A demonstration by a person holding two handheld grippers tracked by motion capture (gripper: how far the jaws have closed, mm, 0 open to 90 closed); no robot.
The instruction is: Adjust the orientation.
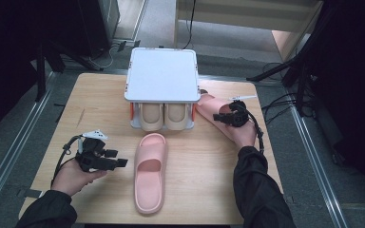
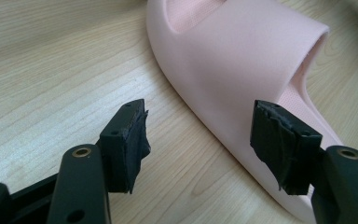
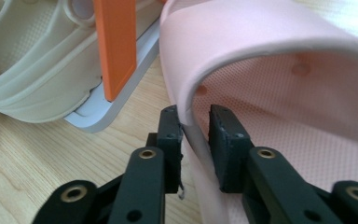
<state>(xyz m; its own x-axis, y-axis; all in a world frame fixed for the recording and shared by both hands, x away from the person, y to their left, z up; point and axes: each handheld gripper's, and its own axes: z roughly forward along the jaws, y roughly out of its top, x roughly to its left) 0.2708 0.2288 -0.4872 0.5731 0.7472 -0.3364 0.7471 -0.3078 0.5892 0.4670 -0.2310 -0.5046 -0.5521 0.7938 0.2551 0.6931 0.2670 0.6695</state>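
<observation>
On the table's (image 1: 100, 90) right side, the right gripper (image 3: 195, 128) pinched the strap edge of a pink slipper (image 3: 279, 60) beside the shoe rack (image 1: 161, 76). Left gripper (image 2: 198, 140) stood open, just left of another pink slipper (image 2: 242, 60).

pale pink slipper (image 1: 150, 172) with a dotted footbed, second pink slipper (image 1: 212, 110) same shade, beige pair (image 1: 163, 117) tucked in a white rack (image 1: 162, 75) with orange posts, light woodgrain table (image 1: 100, 102), black grippers (image 1: 121, 163) and black sleeves (image 1: 260, 194)
</observation>
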